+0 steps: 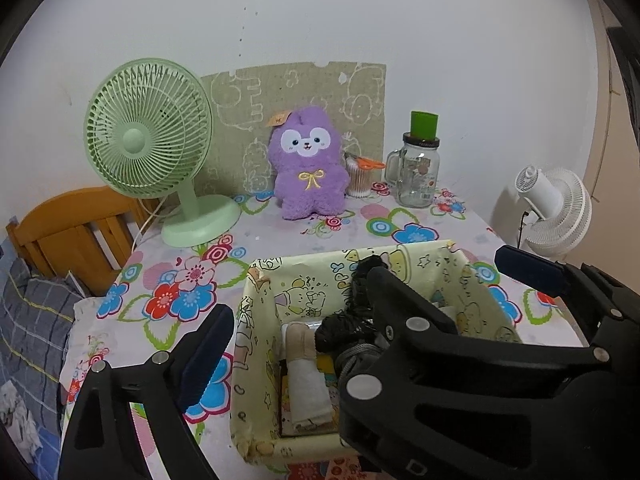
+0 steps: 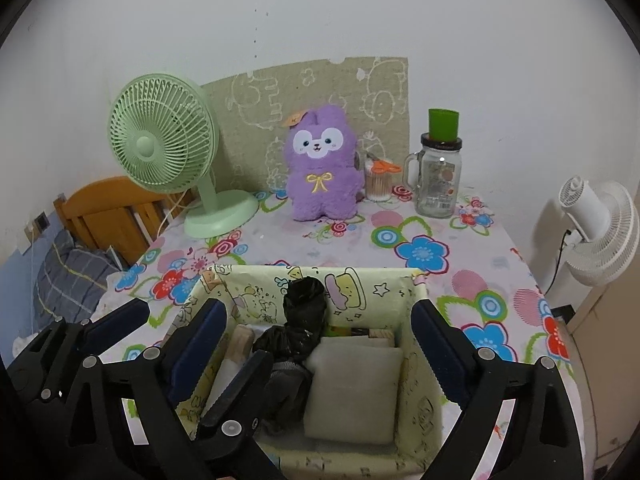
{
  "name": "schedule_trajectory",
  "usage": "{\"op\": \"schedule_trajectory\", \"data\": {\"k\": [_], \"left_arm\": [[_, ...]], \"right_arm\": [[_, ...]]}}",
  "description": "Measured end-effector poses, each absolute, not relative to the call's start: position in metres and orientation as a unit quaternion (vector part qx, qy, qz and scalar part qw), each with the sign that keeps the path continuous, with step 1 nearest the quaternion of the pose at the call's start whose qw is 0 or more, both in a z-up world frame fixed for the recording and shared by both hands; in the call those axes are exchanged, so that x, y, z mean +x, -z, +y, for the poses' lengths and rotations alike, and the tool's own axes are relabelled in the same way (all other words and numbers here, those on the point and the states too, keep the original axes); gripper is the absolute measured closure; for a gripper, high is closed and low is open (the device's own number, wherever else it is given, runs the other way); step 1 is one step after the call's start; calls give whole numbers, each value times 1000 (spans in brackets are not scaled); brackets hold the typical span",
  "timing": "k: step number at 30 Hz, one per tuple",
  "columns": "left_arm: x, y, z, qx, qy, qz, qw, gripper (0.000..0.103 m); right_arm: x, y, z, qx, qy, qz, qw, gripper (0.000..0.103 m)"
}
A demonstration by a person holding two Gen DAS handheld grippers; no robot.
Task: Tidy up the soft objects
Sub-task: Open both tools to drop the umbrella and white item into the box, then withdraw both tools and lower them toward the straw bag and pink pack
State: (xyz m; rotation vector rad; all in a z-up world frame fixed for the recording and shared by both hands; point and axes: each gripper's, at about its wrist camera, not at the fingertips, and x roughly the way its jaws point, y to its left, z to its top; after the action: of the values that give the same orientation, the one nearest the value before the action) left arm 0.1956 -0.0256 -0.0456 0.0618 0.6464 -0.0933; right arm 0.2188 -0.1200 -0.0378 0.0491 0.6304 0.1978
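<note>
A yellow cartoon-print storage box (image 1: 260,320) (image 2: 416,360) stands on the floral table. It holds a black soft bundle (image 1: 344,328) (image 2: 302,320), a white folded cloth (image 2: 356,388) and a rolled beige cloth (image 1: 306,376). A purple plush toy (image 1: 308,164) (image 2: 322,168) sits upright at the back. My left gripper (image 1: 304,316) is open over the box; in the right wrist view (image 2: 180,356) it straddles the box's left wall. My right gripper (image 2: 316,352) is open and empty over the box; it also shows in the left wrist view (image 1: 452,280).
A green desk fan (image 1: 160,152) (image 2: 172,152) stands at the back left. A glass mug jar with a green cup on top (image 1: 418,168) (image 2: 438,176) and a cotton swab jar (image 1: 360,180) stand at the back right. A white fan (image 2: 596,232) stands past the table's right edge.
</note>
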Motion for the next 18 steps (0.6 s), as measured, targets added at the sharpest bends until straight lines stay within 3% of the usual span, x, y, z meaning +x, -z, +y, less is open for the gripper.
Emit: {"op": "schedule_trajectory", "data": {"k": [18], "left_arm": [[141,18,-36,37,55,283,957,6]], "right_arm": [[155,6,-133,17,-69,272,960,4]]}}
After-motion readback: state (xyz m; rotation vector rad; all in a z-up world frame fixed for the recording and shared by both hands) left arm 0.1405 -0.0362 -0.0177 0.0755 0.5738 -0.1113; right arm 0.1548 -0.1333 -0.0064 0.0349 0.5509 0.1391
